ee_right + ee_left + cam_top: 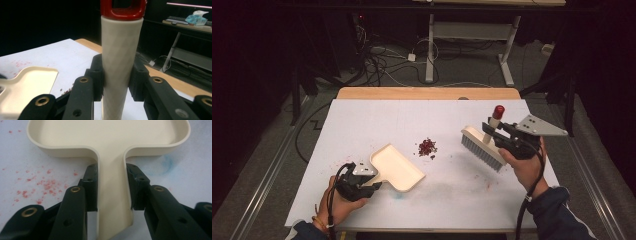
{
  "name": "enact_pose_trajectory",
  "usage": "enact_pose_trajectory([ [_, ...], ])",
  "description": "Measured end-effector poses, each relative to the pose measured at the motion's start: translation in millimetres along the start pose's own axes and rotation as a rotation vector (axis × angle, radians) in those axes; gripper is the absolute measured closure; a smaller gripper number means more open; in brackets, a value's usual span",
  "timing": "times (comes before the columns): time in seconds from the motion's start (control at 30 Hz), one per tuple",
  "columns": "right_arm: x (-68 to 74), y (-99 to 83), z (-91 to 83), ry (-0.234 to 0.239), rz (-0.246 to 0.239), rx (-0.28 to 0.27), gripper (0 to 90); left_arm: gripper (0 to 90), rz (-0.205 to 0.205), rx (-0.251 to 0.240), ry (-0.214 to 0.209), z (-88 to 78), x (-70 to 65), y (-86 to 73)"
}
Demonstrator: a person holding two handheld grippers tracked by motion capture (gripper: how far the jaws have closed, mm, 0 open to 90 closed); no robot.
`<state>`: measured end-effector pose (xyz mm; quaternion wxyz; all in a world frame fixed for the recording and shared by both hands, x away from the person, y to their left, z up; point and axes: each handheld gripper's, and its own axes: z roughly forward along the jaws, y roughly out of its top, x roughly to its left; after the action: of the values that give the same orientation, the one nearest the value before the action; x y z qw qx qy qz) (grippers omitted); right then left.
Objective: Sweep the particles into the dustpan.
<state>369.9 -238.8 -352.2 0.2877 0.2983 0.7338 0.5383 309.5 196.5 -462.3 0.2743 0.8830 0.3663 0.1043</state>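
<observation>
While the small heap of red crumbs (427, 147) lies on the white table (362, 120) between the two tools, the dustpan (397, 167) is just at its left with the open edge turned toward it, and the brush (482, 147) hangs at its right, bristles down, a little above the surface. The left gripper (373, 181) is clamped on the dustpan handle, the right gripper (493, 135) on the brush handle. The brush is nearer to the far edge; its bristle tips are hard to make out.
</observation>
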Motion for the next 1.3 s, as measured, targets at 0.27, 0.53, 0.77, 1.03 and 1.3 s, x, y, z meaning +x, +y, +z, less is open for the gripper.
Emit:
enact_pose_trajectory([
  [0.27,-5.4,15.0,64.0,-0.064,-0.039,0.022,70.1,63.4,0.006,0.011,-0.002,5.7,0.5,3.2],
  [0.53,-8.8,8.3,114.2,-0.108,-0.021,0.044,70.1,63.5,0.012,0.018,-0.002,9.1,0.0,5.0],
  [0.77,9.6,4.9,133.8,-0.072,-0.051,0.029,70.1,63.5,0.013,0.031,0.005,12.0,-0.5,5.3],
  [1.03,26.5,1.9,145.2,-0.012,-0.046,0.029,70.1,63.4,0.009,0.028,0.002,13.4,-1.0,5.2],
  [1.3,40.5,-3.2,143.9,0.035,-0.038,0.024,69.6,63.4,0.008,0.026,0.005,13.0,-1.7,5.6],
])
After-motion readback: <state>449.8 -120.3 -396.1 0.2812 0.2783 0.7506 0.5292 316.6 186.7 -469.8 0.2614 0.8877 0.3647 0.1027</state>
